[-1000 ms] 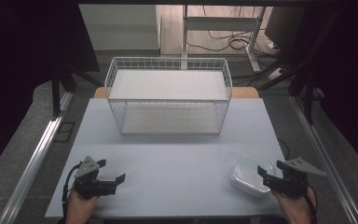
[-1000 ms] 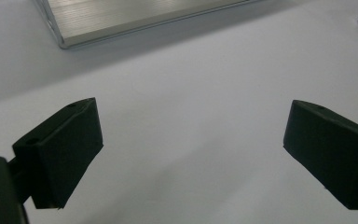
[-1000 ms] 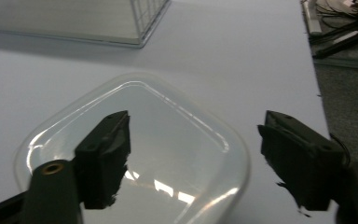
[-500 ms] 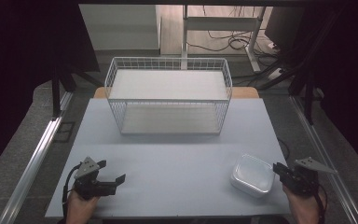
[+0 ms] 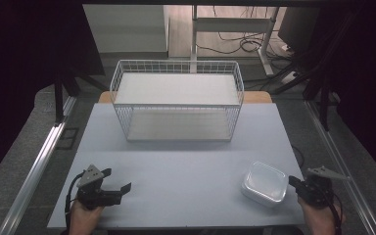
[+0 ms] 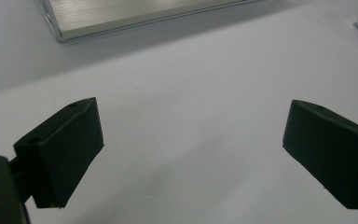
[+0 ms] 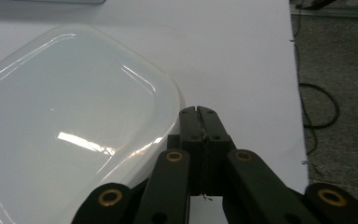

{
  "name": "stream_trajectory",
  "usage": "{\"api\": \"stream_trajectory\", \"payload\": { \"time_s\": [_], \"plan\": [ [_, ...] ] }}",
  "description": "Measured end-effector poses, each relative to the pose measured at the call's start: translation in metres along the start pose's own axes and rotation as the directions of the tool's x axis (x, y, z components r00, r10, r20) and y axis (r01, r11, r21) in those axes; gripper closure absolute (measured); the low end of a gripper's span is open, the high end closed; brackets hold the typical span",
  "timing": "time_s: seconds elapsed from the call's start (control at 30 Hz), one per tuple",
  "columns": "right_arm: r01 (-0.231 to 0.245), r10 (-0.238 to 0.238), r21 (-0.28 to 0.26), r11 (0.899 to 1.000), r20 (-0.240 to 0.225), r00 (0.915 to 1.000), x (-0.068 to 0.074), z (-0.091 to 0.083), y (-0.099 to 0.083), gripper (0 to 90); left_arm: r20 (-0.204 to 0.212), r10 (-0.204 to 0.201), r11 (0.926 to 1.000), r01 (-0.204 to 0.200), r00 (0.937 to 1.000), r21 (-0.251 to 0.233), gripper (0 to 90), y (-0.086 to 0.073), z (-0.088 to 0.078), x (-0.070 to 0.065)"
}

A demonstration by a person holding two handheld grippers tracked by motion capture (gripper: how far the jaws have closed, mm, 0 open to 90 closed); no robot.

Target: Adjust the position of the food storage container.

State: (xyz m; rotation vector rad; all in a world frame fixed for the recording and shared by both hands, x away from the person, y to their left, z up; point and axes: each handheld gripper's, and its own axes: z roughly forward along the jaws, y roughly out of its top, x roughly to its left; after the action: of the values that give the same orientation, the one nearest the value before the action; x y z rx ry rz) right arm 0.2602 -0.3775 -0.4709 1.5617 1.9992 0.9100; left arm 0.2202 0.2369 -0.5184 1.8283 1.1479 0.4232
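From above, I see the wire basket [image 5: 176, 105] well beyond both claws. My left claw [image 5: 121, 188] rests low on the counter [image 5: 186, 166], gaping wide and empty. In my right gripper view, the right claw [image 7: 199, 112] has just closed on nothing, the lidded plastic container [image 7: 70, 116] just beside its left.

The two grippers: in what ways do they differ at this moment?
The left gripper has its jaws wide open over bare table; the right gripper has its jaws shut together with nothing between them. The right one sits beside the white container; the left one is far from it. Both are black and hand-held.
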Motion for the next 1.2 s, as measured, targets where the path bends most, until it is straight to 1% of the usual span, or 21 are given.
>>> {"api": "stream_trajectory", "payload": {
  "time_s": [0.07, 0.13, 0.17, 0.23, 0.33, 0.43, 0.47, 0.53, 0.57, 0.6, 0.67, 0.77, 0.87, 0.9, 0.93, 0.97, 1.03, 1.07, 1.1, 1.17, 1.2],
  "plan": [
    [-0.003, 0.003, 0.000, 1.000, -0.023, 0.9997, 0.003, 0.001, 0.000, 89.3, 0.001, -0.001, 1.0000, 0.001, 1.0000, 0.000, 4.7, 0.000, 0.000, 0.000],
    [0.001, -0.001, 0.002, 1.000, -0.030, 0.9996, 0.005, 0.002, -0.001, 89.3, 0.002, -0.001, 1.0000, 0.001, 1.0000, 0.000, 4.7, 0.000, 0.000, 0.000],
    [0.005, -0.005, 0.004, 1.000, -0.035, 0.9994, 0.007, 0.003, 0.000, 89.2, 0.002, -0.001, 1.0000, 0.001, 1.0000, 0.001, 4.7, 0.000, 0.000, 0.000],
    [0.012, -0.012, 0.005, 1.000, -0.064, 0.9979, 0.014, 0.006, 0.001, 89.2, 0.002, 0.001, 1.0000, -0.001, 1.0000, 0.005, 4.7, 0.000, 0.001, 0.000],
    [0.020, -0.019, 0.013, 1.000, -0.077, 0.9969, 0.020, 0.007, 0.001, 89.2, 0.003, 0.000, 1.0000, 0.000, 1.0000, 0.006, 4.7, 0.000, 0.001, 0.000],
    [0.000, 0.003, 0.034, 0.999, -0.090, 0.9959, 0.025, 0.005, 0.000, 89.1, 0.002, -0.001, 1.0000, 0.001, 1.0000, 0.007, 4.7, 0.000, 0.000, 0.000],
    [-0.011, 0.015, 0.047, 0.999, -0.088, 0.9960, 0.026, 0.003, -0.001, 89.2, 0.001, -0.001, 1.0000, 0.001, 1.0000, 0.006, 4.7, 0.000, 0.000, 0.000],
    [-0.017, 0.021, 0.051, 0.999, -0.085, 0.9962, 0.028, 0.002, -0.002, 89.2, 0.002, -0.003, 1.0000, 0.003, 1.0000, 0.003, 4.8, 0.000, 0.000, 0.000],
    [-0.021, 0.028, 0.076, 0.997, -0.094, 0.9952, 0.031, 0.000, -0.005, 89.2, 0.001, -0.009, 0.9999, 0.009, 1.0000, 0.004, 4.8, 0.000, 0.000, 0.000],
    [-0.023, 0.030, 0.083, 0.996, -0.095, 0.9950, 0.032, -0.001, -0.006, 89.2, 0.002, -0.007, 1.0000, 0.007, 1.0000, 0.005, 4.8, 0.000, 0.000, 0.001],
    [-0.009, 0.019, 0.093, 0.996, -0.108, 0.9940, 0.034, 0.000, -0.009, 89.2, 0.005, -0.009, 1.0000, 0.008, 1.0000, 0.003, 4.8, 0.000, 0.000, 0.000],
    [-0.007, 0.020, 0.100, 0.995, -0.129, 0.9915, 0.037, 0.004, -0.009, 89.1, 0.006, -0.005, 1.0000, 0.005, 1.0000, 0.005, 4.9, 0.000, 0.000, 0.000],
    [0.014, 0.000, 0.087, 0.996, -0.160, 0.9870, 0.043, 0.008, -0.006, 88.9, 0.008, -0.006, 1.0000, 0.006, 1.0000, 0.004, 4.9, 0.000, 0.001, 0.000],
    [0.014, 0.000, 0.087, 0.996, -0.160, 0.9870, 0.043, 0.008, -0.006, 88.9, 0.009, -0.007, 1.0000, 0.007, 0.9999, 0.005, 4.9, 0.000, 0.001, 0.000],
    [0.032, -0.019, 0.075, 0.997, -0.166, 0.9860, 0.048, 0.011, -0.004, 88.9, 0.008, -0.005, 1.0000, 0.005, 1.0000, 0.008, 4.9, 0.000, 0.001, 0.000],
    [0.032, -0.019, 0.075, 0.997, -0.166, 0.9860, 0.048, 0.011, -0.004, 88.9, 0.008, -0.005, 1.0000, 0.005, 1.0000, 0.008, 4.9, 0.000, 0.001, 0.000],
    [0.043, -0.029, 0.078, 0.996, -0.175, 0.9842, 0.049, 0.017, -0.002, 88.9, 0.009, -0.005, 1.0000, 0.005, 0.9999, 0.006, 4.9, 0.000, 0.001, 0.000],
    [0.051, -0.035, 0.083, 0.995, -0.184, 0.9823, 0.051, 0.024, 0.000, 88.9, 0.009, -0.005, 1.0000, 0.005, 0.9999, 0.006, 5.0, 0.000, 0.001, 0.000],
    [0.051, -0.035, 0.083, 0.995, -0.184, 0.9823, 0.051, 0.024, 0.000, 88.9, 0.010, -0.005, 1.0000, 0.005, 0.9999, 0.007, 5.0, 0.000, 0.001, 0.000],
    [0.053, -0.036, 0.077, 0.996, -0.206, 0.9778, 0.053, 0.029, 0.003, 88.9, 0.010, -0.006, 0.9999, 0.006, 0.9999, 0.009, 5.0, 0.000, 0.002, 0.000],
    [0.066, -0.050, 0.069, 0.995, -0.215, 0.9753, 0.057, 0.033, 0.006, 88.9, 0.011, -0.005, 0.9999, 0.005, 0.9999, 0.010, 5.0, 0.000, 0.002, 0.000]
  ]
}}
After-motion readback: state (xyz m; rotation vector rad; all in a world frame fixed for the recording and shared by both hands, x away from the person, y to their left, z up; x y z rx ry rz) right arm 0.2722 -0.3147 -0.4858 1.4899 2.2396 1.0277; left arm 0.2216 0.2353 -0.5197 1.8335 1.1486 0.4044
